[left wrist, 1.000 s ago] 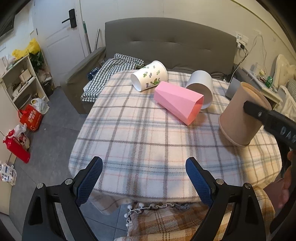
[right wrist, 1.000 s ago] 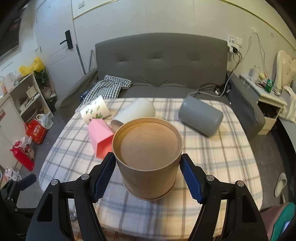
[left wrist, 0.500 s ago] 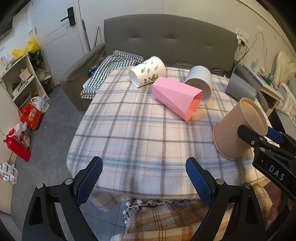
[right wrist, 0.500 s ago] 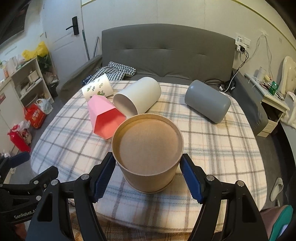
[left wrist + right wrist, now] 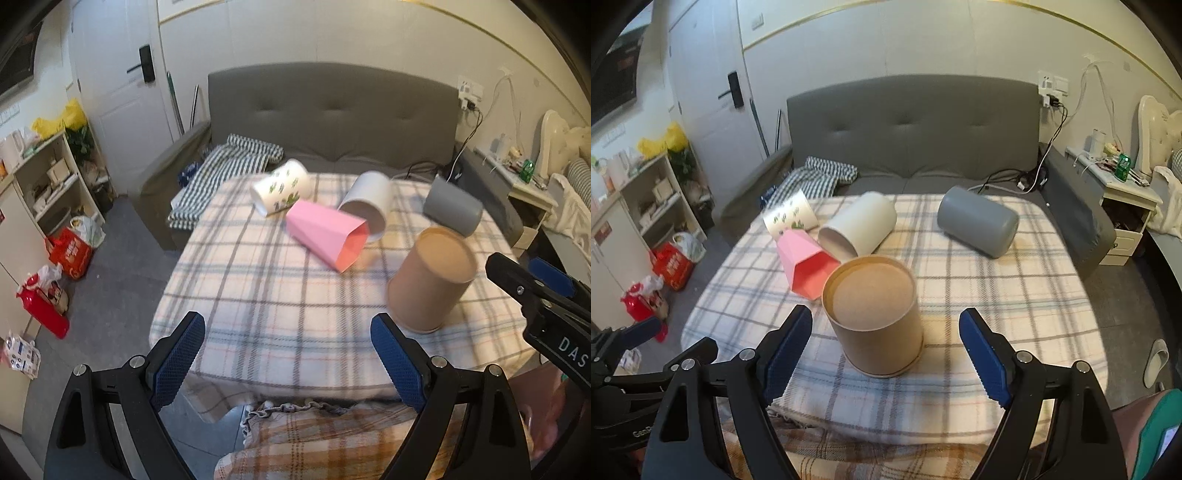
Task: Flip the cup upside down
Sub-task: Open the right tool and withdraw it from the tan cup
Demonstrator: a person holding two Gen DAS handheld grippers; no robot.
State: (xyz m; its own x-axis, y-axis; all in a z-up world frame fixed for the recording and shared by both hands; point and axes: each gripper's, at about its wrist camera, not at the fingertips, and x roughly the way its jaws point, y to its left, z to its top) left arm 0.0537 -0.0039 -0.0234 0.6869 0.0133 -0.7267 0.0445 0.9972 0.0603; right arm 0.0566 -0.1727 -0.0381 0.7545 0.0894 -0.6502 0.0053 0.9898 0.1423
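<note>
Cup [image 5: 877,317] mouth-down on table [image 5: 1015,306], four tipped cups [image 5: 979,221] behind

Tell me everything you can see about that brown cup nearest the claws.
The brown cup looks like plain kraft paper, a round tapered tub. It stands upside down on the plaid tablecloth, wide rim down, its flat recessed base facing up. Nothing grips it: the right claw is open, its blue pads either side and clear of the wall. The pink cup lies just behind it; whether they touch is unclear.

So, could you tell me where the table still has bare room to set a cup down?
Bare cloth lies left of the brown cup, toward the table's near-left edge, and right of it below the grey cup. The pink cup and white cup crowd the far-left.
</note>
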